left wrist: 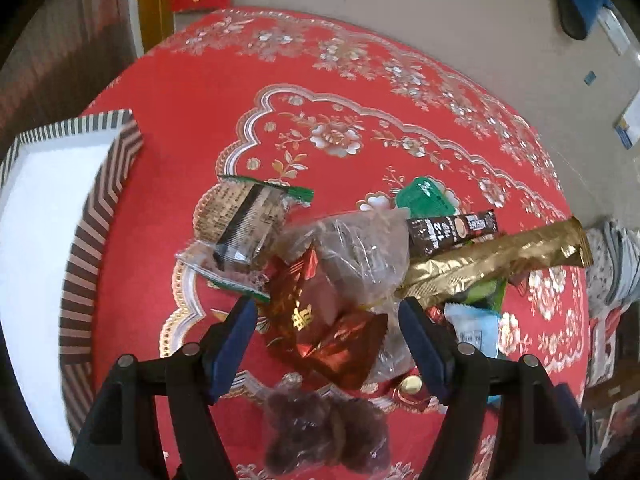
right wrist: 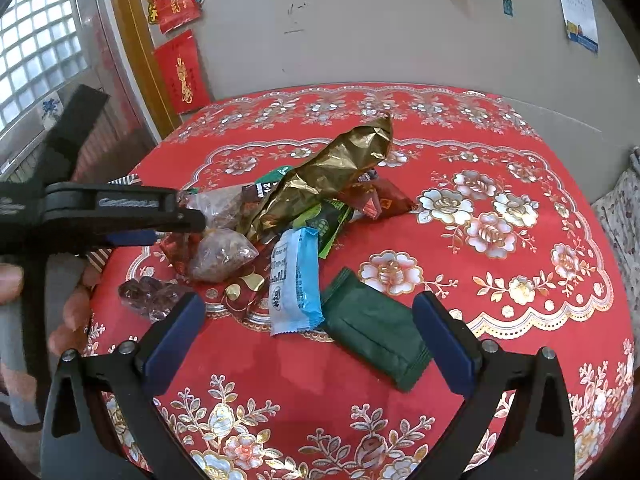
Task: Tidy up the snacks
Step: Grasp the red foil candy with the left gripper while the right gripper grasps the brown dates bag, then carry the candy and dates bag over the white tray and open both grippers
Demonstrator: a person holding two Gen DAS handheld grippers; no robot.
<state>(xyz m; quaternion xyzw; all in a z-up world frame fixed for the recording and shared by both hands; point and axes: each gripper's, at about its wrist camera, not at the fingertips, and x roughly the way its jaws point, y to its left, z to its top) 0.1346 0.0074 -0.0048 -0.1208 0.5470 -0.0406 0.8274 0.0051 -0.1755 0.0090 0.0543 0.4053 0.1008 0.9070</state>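
The snacks lay heaped on the red flowered counter [left wrist: 192,128], and the long gold wrapper [left wrist: 496,260] served as the landmark for the rest. Its long axis ran across the heap, one crimped end resting among the other packets and the other jutting clear of them toward the counter's edge. The left tool [left wrist: 326,320] hung released above the near side of the heap, its blue pads standing to either side of a red foil packet [left wrist: 320,320] that lay on the near left of the gold wrapper, with no pad visibly pressing on it. Just behind that packet sat a clear bag of brown pieces [left wrist: 360,252], and nearer the camera a clear pack of dark candies [left wrist: 324,436]. A striped box [left wrist: 100,184] with a white inside stood well to the left of the gold wrapper, probably the place the snacks were meant for. The red foil packet looked light, crinkly and slippery, likely to slide or crush, so a hold across its puffed middle seemed safer than at a thin sealed end. The right tool [right wrist: 308,336] was also released and grasped nothing; between its pads lay a light blue packet [right wrist: 296,280] and a dark green packet [right wrist: 376,340], both on the near side of the gold wrapper [right wrist: 328,172], the blue one pointing up toward it.
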